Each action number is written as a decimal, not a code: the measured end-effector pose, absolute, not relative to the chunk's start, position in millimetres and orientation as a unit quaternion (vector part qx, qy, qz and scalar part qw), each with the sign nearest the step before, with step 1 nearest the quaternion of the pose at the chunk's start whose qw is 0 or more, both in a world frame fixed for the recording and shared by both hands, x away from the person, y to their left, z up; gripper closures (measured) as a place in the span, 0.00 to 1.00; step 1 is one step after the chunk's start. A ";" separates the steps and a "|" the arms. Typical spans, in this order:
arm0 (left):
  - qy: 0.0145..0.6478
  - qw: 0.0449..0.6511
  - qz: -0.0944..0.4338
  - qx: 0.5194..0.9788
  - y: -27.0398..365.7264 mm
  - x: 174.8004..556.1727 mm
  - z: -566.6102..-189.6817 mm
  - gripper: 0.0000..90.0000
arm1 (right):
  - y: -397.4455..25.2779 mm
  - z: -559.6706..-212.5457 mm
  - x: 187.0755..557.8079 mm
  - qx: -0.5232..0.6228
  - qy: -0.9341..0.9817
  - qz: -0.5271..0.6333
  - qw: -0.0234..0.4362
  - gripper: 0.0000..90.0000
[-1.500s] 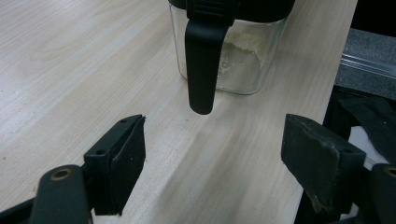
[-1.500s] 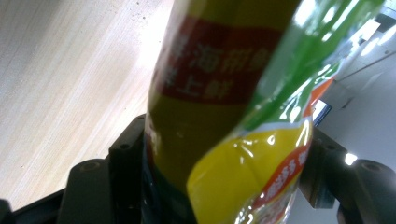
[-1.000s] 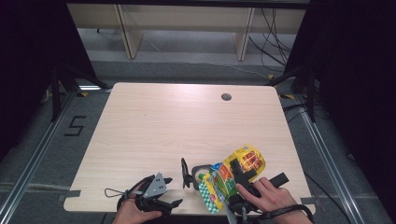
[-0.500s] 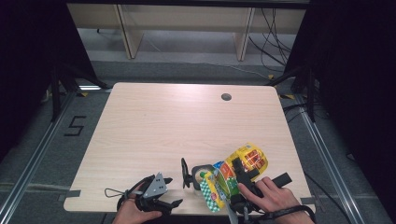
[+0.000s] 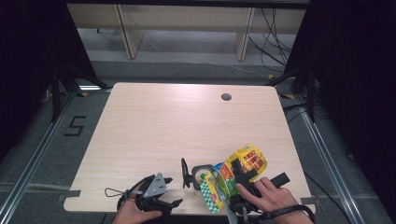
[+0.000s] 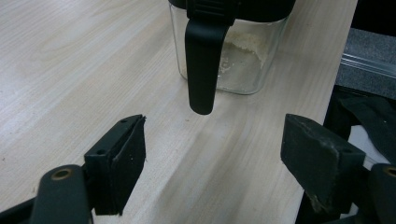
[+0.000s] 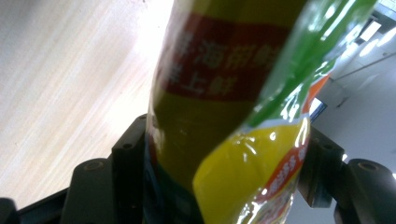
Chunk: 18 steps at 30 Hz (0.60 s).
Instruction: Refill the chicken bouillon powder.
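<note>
— Snack bag [image 5: 236,170], where is it?
— Near right of the desk [image 5: 159,126], clamped in the right tool [image 7: 219,154], beside a clear jar [image 6: 233,56].
— Left tool [image 6: 212,149]?
— Jaws apart, holding nothing, facing that jar's black handle [image 6: 201,65].

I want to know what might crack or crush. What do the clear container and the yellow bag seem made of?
Clear container: see-through walls, glass or hard plastic, with a matte black plastic-looking latch.
Yellow bag: thin glossy printed film, judging by creases and glare, clamped between the right gripper jaws.
</note>
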<state>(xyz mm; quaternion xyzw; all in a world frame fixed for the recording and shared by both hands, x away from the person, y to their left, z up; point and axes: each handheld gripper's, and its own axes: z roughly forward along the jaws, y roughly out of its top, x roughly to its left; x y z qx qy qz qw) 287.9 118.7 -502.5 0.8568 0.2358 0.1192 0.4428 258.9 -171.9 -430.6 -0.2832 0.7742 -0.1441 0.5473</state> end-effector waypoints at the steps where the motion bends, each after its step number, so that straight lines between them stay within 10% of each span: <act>1: 0.232 0.440 0.120 0.859 119.3 288.1 -502.0 0.24 | -171.6 -430.7 259.1 -0.285 0.773 -0.142 0.548 0.38; 18: 0.231 0.442 0.118 0.859 119.2 288.3 -502.3 0.24 | -173.1 -431.1 260.3 -0.278 0.779 -0.135 0.546 0.38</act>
